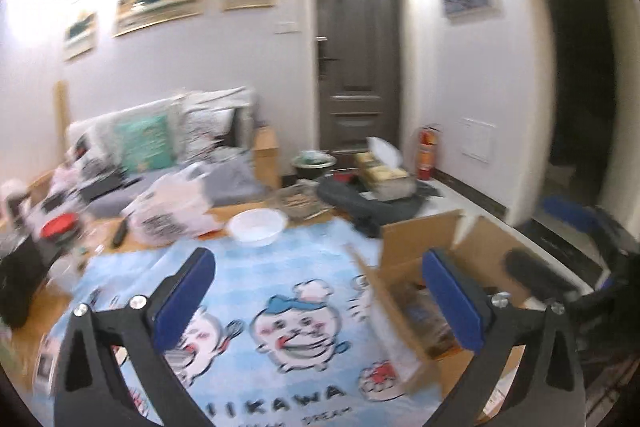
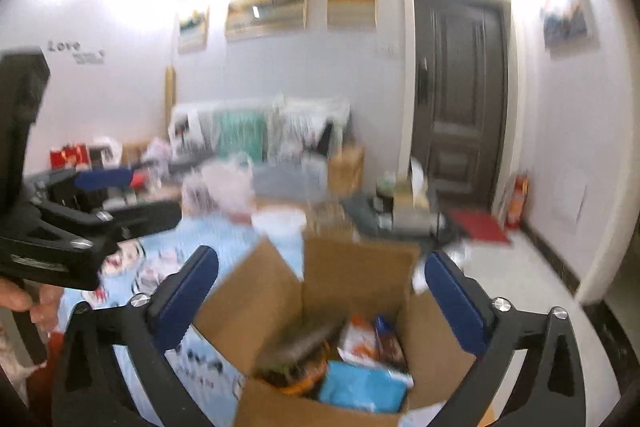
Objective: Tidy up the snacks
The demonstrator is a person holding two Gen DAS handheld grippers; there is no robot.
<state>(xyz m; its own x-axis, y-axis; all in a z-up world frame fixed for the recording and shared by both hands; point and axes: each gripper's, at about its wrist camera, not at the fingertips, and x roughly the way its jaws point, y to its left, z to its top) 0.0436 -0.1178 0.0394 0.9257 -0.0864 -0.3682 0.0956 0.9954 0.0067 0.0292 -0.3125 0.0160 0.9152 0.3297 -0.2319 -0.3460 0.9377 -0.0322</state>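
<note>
An open cardboard box (image 2: 352, 275) stands on a table under a blue cartoon-print cloth (image 1: 256, 291). Several snack packets lie inside it, among them a blue packet (image 2: 364, 385) and an orange and white one (image 2: 360, 343). My right gripper (image 2: 320, 303) is open and empty, held above the box. My left gripper (image 1: 320, 299) is open and empty over the cloth, left of the box (image 1: 416, 255). The left gripper also shows at the left of the right wrist view (image 2: 116, 195). The right gripper's body shows dark at the right of the left wrist view (image 1: 536, 275).
A white bowl (image 1: 258, 225) and a white plastic bag (image 1: 172, 205) sit at the table's far side. A sofa with cushions (image 1: 160, 147) stands behind. Bags and a box (image 1: 384, 175) lie on the floor by the door. A red fire extinguisher (image 1: 427, 155) stands beside the door.
</note>
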